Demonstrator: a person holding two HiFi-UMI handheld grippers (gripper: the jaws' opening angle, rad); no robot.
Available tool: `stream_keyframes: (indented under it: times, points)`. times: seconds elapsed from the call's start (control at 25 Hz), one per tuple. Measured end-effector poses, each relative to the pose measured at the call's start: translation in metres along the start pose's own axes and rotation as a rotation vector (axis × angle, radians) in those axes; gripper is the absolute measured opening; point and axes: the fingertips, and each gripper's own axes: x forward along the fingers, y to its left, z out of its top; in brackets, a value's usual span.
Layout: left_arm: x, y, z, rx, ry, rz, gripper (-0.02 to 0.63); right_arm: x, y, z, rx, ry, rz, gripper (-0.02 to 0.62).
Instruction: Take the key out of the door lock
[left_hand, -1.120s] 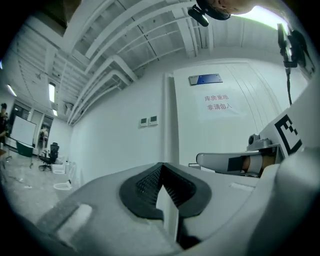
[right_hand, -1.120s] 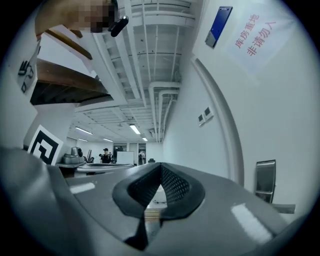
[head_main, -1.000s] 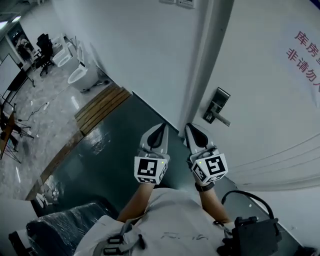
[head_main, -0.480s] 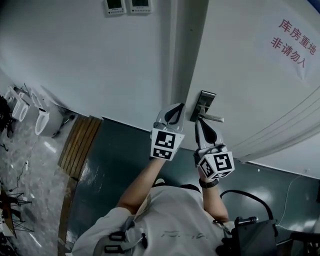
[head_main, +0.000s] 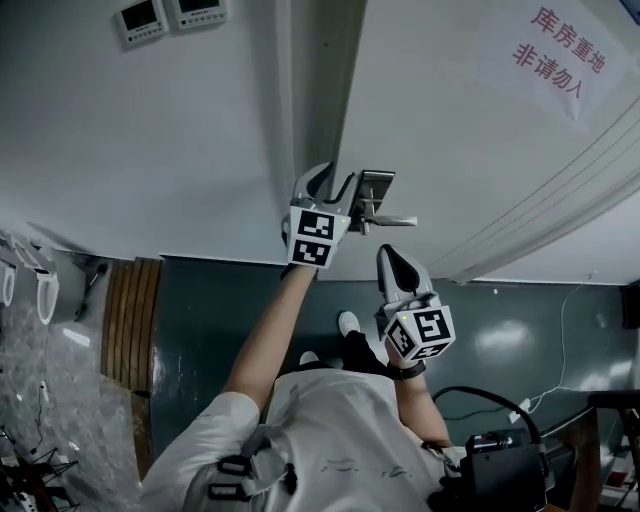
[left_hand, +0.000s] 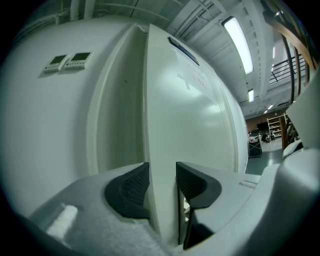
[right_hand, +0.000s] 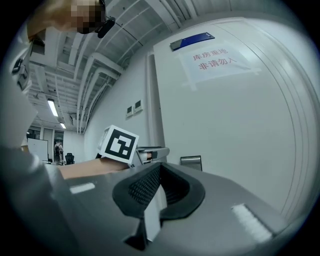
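A person stands at a white door (head_main: 450, 130) with a gripper in each hand. The left gripper (head_main: 324, 182) is held at the door's edge, just left of the metal door lock (head_main: 376, 188) and its lever handle (head_main: 393, 219). Its jaws have just been opening and stand apart, with the door's edge seen between them. The right gripper (head_main: 392, 262) sits lower, near the handle, with its jaws closed on nothing. The key is too small to make out.
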Motion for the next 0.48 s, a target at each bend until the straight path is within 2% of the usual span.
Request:
stream_keyframes:
  times: [0.16,0.4,0.48]
  points:
    - [0.022,0.014,-0.006,-0.007,0.014,0.034,0.175,0.006,-0.023,-0.01,0.029,0.003,-0.026,0.005]
    - [0.027,0.011,-0.006,-0.055,-0.059,-0.039,0.17,0.022,-0.063,-0.026,0.082,0.028,-0.054,0.005]
    - [0.026,0.009,-0.007,-0.071,-0.075,-0.055,0.133,0.025,-0.075,-0.039,0.114,0.057,-0.064,0.005]
